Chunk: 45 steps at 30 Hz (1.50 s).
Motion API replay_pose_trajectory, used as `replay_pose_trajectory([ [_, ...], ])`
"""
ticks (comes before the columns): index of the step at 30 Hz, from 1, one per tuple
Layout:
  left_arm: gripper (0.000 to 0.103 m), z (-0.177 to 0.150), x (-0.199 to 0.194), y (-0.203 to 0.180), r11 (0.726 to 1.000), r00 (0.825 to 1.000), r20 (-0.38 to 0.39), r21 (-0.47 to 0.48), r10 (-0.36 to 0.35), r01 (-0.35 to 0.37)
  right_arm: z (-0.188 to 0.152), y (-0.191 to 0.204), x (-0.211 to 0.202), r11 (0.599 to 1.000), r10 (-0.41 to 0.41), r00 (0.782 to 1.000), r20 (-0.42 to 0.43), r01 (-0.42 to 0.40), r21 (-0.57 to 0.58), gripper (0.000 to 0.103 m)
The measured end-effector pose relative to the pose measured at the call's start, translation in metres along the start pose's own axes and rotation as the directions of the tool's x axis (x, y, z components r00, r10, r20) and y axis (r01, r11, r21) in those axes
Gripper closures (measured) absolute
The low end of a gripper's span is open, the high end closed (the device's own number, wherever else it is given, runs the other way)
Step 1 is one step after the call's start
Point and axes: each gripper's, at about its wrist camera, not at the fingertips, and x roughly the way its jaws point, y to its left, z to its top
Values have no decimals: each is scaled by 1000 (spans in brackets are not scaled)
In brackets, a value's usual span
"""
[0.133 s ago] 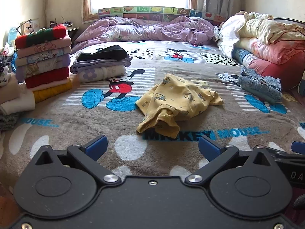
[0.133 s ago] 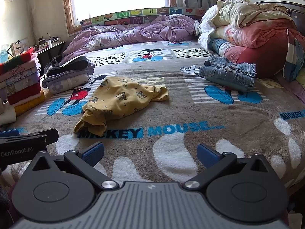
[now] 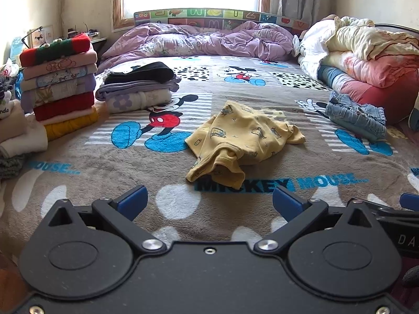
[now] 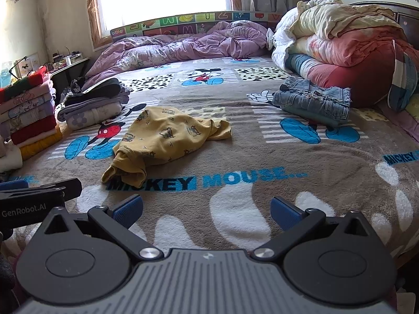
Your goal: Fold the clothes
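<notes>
Nothing has shifted since the frame a moment back: both views match it, garment and grippers in the same spots. Nearest to us, the left gripper (image 3: 209,201) has its blue pads spread fully wide with only blanket between them, and the right gripper (image 4: 207,210) is just as wide and empty; the left one's finger also pokes in at 9 o'clock of the right wrist view. We read the step as the reach for the next unfolded piece, so we'd bring both grippers forward and low to the yellow shirt (image 3: 241,141), which lies crumpled at 12 o'clock just past the fingertips in the left view and toward 11 o'clock in the right view (image 4: 167,141). To do it well we'd pinch the near bunched hem at two separate points, one per gripper, taking one fabric layer and none of the plush blanket (image 3: 104,178), then lift and spread it flat before any fold. The shirt is small, pale yellow with little vehicle prints, sleeve flopped out to its 3 o'clock, near opening rolled over itself; looks thin, limp cotton, likely to cling. Further out, folded denim (image 4: 314,102) sits at 2 o'clock, a low folded pile (image 3: 138,89) at 10 o'clock, a tall folded stack (image 3: 57,83) at 9 o'clock, purple duvet (image 3: 209,39) at the far end.
</notes>
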Motion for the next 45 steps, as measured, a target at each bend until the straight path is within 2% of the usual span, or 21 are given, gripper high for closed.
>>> replay_pose_trajectory([
  [45, 0, 6, -18, 3, 999, 999, 42, -15, -30, 31, 3, 8, -13, 1000, -8, 1000, 30, 8, -8, 0],
])
